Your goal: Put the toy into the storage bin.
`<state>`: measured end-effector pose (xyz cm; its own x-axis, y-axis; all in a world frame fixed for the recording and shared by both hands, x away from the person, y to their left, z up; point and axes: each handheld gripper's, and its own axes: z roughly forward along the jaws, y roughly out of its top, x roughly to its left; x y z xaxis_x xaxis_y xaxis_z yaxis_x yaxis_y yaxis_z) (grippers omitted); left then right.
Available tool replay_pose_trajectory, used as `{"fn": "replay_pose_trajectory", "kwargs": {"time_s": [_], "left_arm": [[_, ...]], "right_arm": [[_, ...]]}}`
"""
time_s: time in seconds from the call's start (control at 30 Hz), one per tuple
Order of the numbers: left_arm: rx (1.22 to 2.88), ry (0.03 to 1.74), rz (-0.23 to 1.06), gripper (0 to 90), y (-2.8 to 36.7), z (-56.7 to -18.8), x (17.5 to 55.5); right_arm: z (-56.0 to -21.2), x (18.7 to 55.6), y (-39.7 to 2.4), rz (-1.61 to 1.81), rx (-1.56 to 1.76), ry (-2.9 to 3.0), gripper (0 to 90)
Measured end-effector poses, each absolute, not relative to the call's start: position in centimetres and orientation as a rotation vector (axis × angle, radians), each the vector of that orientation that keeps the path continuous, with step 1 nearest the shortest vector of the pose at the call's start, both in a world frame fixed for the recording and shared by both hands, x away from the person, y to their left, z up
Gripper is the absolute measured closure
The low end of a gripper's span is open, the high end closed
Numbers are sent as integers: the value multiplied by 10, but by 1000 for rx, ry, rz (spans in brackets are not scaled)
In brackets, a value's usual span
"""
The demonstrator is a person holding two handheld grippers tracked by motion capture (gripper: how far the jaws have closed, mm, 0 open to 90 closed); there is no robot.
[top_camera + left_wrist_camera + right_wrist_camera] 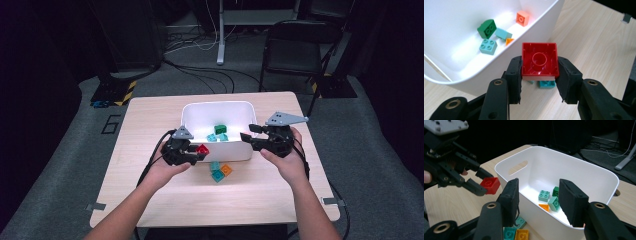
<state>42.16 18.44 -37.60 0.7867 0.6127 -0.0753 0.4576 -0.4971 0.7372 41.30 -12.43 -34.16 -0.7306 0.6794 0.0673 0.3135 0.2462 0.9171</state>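
Jaws of my left gripper (pixel 539 75) are clamped on the red brick (pixel 539 59), which I hold just outside the near-left corner of the white bin (pixel 235 151). I note my right gripper (pixel 539 202) gaping, nothing between its pads, above the bin's right rim.

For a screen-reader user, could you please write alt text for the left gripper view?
The left gripper holds a red brick, hollow underside up, beside a white bin containing green, teal and orange bricks, on a wooden table.
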Motion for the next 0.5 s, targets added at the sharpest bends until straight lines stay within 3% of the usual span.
{"fn": "replay_pose_trajectory", "kwargs": {"time_s": [0.5], "left_arm": [[2180, 759, 257, 583, 173, -345, 447]], "right_arm": [[-339, 410, -123, 1504, 887, 2147, 482]]}}
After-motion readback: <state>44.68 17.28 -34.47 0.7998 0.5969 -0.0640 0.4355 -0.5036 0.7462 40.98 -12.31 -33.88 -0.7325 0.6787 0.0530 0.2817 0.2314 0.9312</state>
